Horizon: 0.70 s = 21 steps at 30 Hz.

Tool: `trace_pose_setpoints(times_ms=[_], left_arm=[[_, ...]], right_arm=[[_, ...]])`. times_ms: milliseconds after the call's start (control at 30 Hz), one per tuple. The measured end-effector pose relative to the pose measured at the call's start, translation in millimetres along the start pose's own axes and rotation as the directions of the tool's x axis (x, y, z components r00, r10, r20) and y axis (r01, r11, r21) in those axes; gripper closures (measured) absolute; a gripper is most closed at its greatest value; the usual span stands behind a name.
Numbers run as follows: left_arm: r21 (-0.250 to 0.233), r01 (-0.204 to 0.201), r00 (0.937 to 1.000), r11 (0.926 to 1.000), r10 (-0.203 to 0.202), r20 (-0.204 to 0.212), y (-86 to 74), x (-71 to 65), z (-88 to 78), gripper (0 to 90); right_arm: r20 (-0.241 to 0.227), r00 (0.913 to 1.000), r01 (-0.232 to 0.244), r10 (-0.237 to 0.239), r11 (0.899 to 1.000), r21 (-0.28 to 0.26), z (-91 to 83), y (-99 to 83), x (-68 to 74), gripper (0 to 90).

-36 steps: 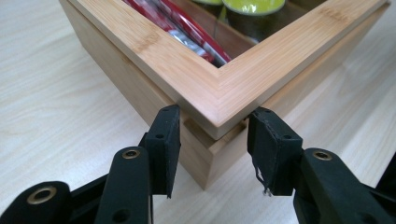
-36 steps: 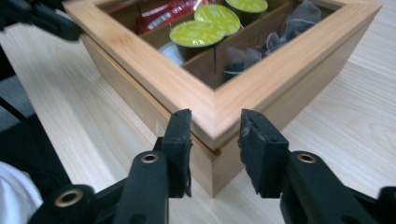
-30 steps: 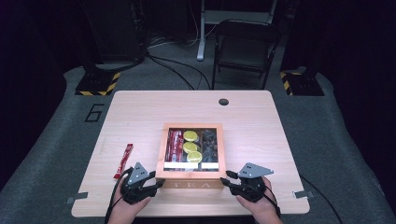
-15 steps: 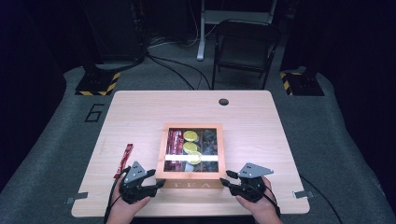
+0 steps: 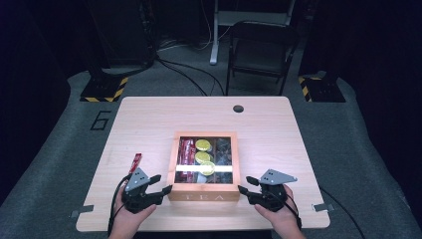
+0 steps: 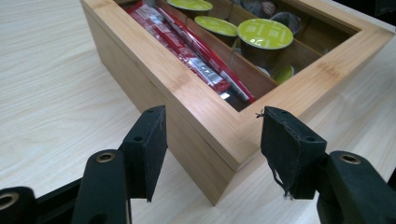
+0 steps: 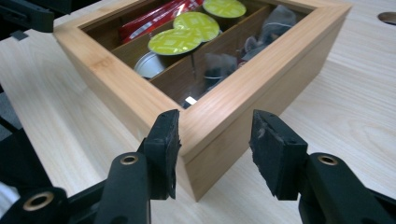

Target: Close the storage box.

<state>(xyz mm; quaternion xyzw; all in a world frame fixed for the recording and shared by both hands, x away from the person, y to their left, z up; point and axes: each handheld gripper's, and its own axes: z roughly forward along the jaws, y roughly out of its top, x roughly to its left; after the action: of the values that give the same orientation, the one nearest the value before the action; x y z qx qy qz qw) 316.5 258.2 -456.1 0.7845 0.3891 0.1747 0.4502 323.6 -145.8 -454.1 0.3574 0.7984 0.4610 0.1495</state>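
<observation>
Tea box (image 5: 204, 191) set at the near middle of the tabletop (image 5: 149, 119), left gripper (image 5: 166, 188) and right gripper (image 5: 241, 189) at its near corners, jaws just opened, gripping nothing, straddling each corner, probably after letting go.

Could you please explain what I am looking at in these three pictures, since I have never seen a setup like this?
A person sits at a wooden table, holding a hand-operated gripper in each hand: the left gripper and the right gripper. One picture looks down from above; the other two come from cameras riding on the grippers, looking along their black fingers. Each gripper straddles a near corner of the wooden tea box, which holds red packets and green-topped capsules. Both have just been opening, so nothing is gripped. A loose red packet lies left of the box.
</observation>
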Motion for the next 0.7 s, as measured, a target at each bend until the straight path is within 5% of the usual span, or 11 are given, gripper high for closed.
trace_pose_setpoints(times_ms=[500,700], left_arm=[[-0.035,0.052,0.9954,0.9980,-0.055,-0.079,19.3,33.4,-16.8,38.7],[-0.039,0.059,0.9899,0.9975,-0.064,-0.127,14.8,47.1,-16.9,38.7]], right_arm=[[0.061,0.9971,-0.044,0.045,0.999,-0.022,-9.8,3.8,-17.8,47.6],[0.088,0.9946,-0.052,0.055,0.998,-0.028,-11.8,4.3,-25.4,47.4]])
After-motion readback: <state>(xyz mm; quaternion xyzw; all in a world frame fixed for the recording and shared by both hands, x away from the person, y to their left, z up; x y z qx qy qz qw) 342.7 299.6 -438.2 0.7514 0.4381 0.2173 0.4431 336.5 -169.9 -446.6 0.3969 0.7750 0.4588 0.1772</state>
